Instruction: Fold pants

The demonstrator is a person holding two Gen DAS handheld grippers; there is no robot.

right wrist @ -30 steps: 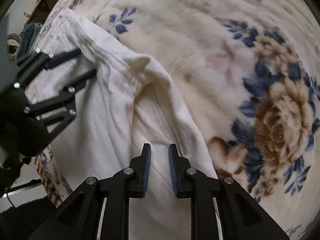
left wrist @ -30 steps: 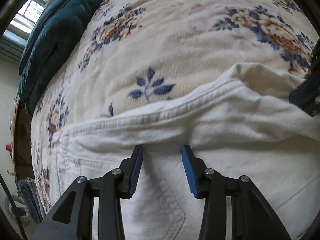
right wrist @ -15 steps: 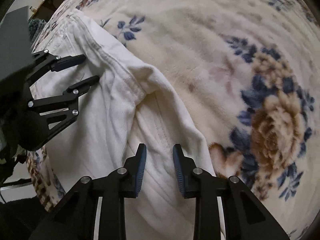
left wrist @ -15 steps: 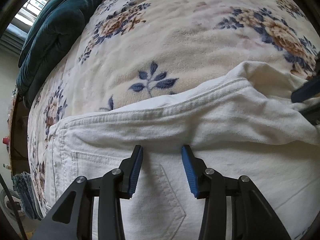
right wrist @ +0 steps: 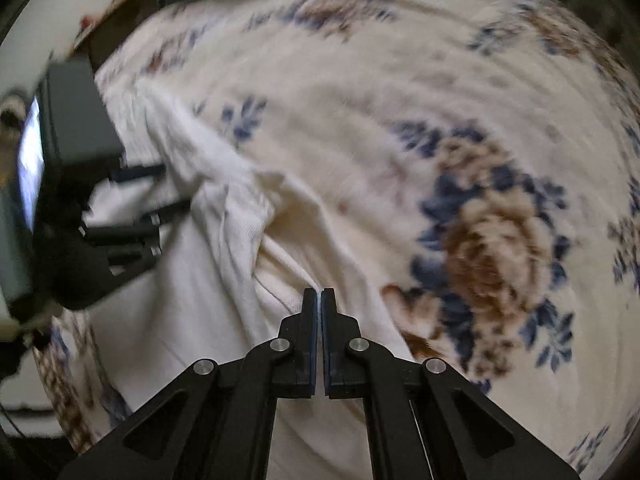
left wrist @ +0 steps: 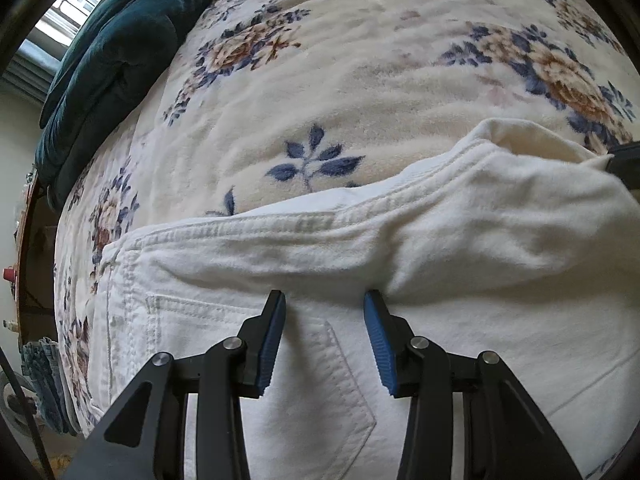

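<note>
So the white pants (left wrist: 460,264) are lying on the bed, on top of a cream floral blanket (left wrist: 360,80) with blue and brown flowers. They're sitting toward the near edge of the bed, waistband seam running across the left wrist view, with a back pocket (left wrist: 320,380) showing right under the left tool (left wrist: 325,304).

The left tool is pointing steeply down at the pants with its jaws standing partly open. The blue pads (left wrist: 378,336) are spread apart over the fabric just above the pocket, and it looks like the tips are pressing into the cloth where a fold is bunching up, but nothing is pinched between them as far as I can see.

The right tool (right wrist: 318,300) is fully closed, pads together. The tips are sitting right at a ridge of the white fabric where the pants are rumpling up, and the cloth is tenting toward them, but honestly I can't tell if there's a bit of fabric caught between the pads or not. The right wrist view is pretty motion-blurred too.

In that same right view the left tool (right wrist: 160,200) is showing off to the left side, resting over the pants. In the left view the edge of the right tool (left wrist: 624,160) is poking in at the right, next to the raised hump of fabric.

There's also a dark teal cushion (left wrist: 112,64) sitting at the far left corner of the bed, well apart from the pants.
</note>
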